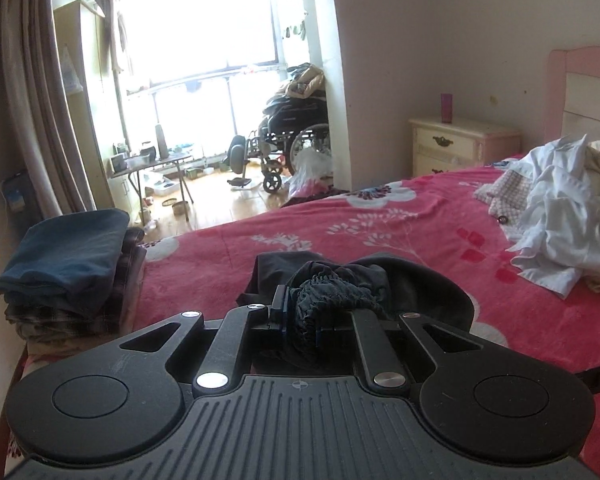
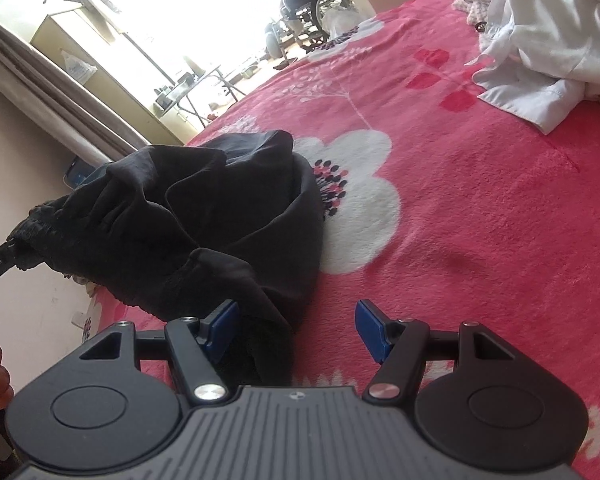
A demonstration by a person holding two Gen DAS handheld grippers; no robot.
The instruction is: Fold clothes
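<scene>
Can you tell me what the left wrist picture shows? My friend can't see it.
The left gripper is shut on a bunched dark garment over a pink flowered bedspread. Folded clothes are stacked left; rumpled white clothes lie right.

We see a bed [image 2: 480, 208] under a pink flowered blanket. On it, the black garment [image 2: 220, 216] lies just ahead of our right gripper [image 2: 296, 330], a crumpled white pile [image 1: 556, 216] far right, folded clothes [image 1: 68, 264] at its left edge.
</scene>
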